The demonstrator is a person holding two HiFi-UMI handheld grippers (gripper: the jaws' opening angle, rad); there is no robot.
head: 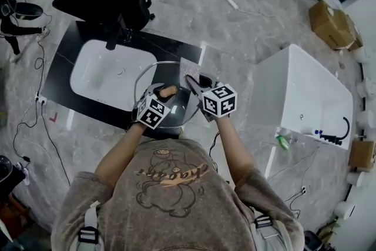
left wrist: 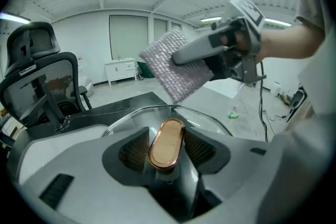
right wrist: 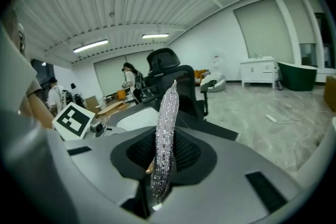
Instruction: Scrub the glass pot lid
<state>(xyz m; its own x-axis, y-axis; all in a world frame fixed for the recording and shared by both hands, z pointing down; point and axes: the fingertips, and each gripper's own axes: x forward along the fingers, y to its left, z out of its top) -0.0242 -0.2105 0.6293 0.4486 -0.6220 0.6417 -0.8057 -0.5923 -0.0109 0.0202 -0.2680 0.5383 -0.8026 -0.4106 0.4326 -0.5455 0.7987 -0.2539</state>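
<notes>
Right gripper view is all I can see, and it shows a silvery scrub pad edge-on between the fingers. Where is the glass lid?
Observer: The left gripper has its fingers closed on the glass lid's copper-coloured knob.
Operator: Where is my pad relative to it?
Observer: In the left gripper view the scrub pad hangs just above the lid's far rim. I can't tell whether it touches.
Operator: What's underneath?
Observer: The head view shows the lid over the black counter, at the white sink's right-hand end.
</notes>
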